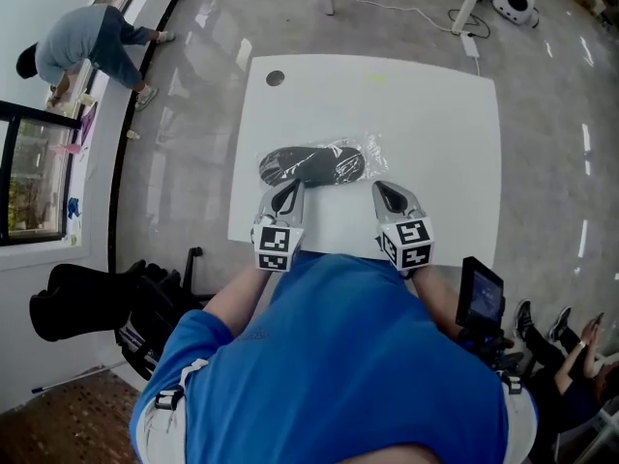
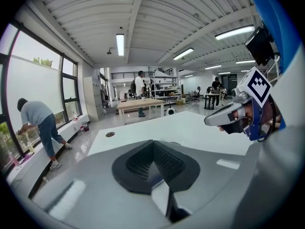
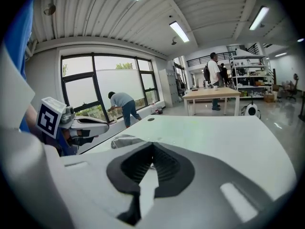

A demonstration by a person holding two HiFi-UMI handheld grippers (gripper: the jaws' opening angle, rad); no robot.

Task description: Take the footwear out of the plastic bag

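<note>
Two closed, empty: left gripper (image 1: 287, 188), right gripper (image 1: 385, 189), just beside footwear (image 1: 309, 165) in plastic bag (image 1: 367, 149) on table (image 1: 387, 104).

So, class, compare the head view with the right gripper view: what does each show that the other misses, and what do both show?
Only the head view: the marker cube on the right gripper and the full outline of the dark footwear. Only the right gripper view: ceiling lights, a person standing far back, that gripper's shut jaws up close. Both: the white table, the left gripper, the plastic bag, a person bent at the window.
</note>
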